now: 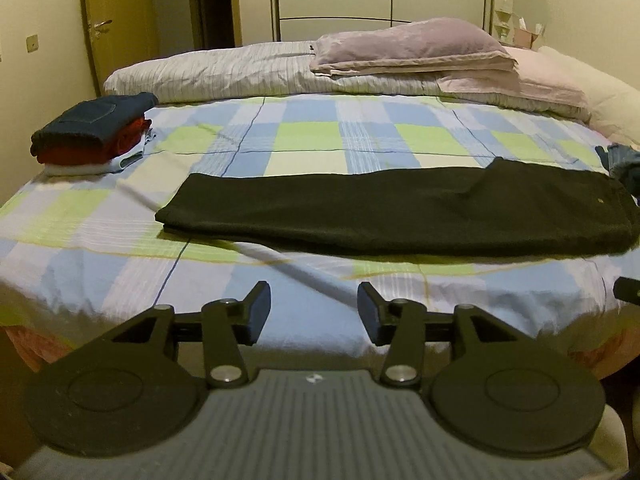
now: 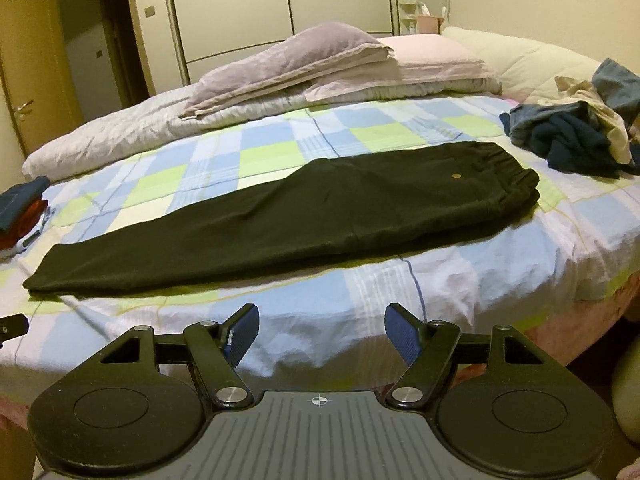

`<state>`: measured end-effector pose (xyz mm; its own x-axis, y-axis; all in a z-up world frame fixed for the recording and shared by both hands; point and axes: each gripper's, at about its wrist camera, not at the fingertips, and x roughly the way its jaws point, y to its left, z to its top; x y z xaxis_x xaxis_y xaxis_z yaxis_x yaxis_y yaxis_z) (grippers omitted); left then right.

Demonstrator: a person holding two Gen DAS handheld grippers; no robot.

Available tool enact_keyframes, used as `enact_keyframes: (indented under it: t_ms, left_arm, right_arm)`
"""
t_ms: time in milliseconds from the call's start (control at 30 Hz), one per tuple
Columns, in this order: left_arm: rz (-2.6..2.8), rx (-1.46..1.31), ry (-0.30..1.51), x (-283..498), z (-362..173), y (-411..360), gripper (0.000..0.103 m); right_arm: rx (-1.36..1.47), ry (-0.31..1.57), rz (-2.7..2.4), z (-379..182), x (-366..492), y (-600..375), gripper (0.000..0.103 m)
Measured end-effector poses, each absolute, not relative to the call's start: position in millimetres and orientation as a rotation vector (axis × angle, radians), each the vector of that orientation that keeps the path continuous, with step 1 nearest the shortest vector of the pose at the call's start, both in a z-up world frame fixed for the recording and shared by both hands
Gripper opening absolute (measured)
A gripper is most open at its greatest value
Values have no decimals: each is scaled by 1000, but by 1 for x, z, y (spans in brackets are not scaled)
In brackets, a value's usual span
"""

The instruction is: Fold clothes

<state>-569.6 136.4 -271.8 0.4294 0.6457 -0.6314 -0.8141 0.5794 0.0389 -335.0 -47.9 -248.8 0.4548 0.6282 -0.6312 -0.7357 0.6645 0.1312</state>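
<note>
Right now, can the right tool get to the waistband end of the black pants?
Probably yes. The right tool is open and holds nothing, and only bare checkered bedsheet lies between it and the black pants. The waistband sits ahead to its right, uncovered.

Your left gripper point(image 1: 314, 312) and right gripper point(image 2: 322, 334) sit side by side off the near edge of the bed point(image 1: 100, 280), jaws apart, nothing between them. Trousers point(image 2: 280, 216) lie flat across the bed just beyond, waistband to your right, leg ends to your left. Folded stack point(image 1: 92, 132) rests at the far left, well apart from the trousers. Unfolded pile point(image 2: 580, 132) lies at the far right, behind the waistband. Pillows point(image 1: 408, 48) lie along the far side, atop a duvet point(image 1: 224, 72); a wardrobe point(image 2: 280, 4) stands behind.
</note>
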Motion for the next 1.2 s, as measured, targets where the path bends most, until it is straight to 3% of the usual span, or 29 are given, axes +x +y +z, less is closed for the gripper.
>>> enact_keyframes:
  t_ms: [1200]
  left_arm:
    - [828,-282,705,-555,-295,118,51]
  right_arm:
    - [-190,753,808,-267,-337,-56,73]
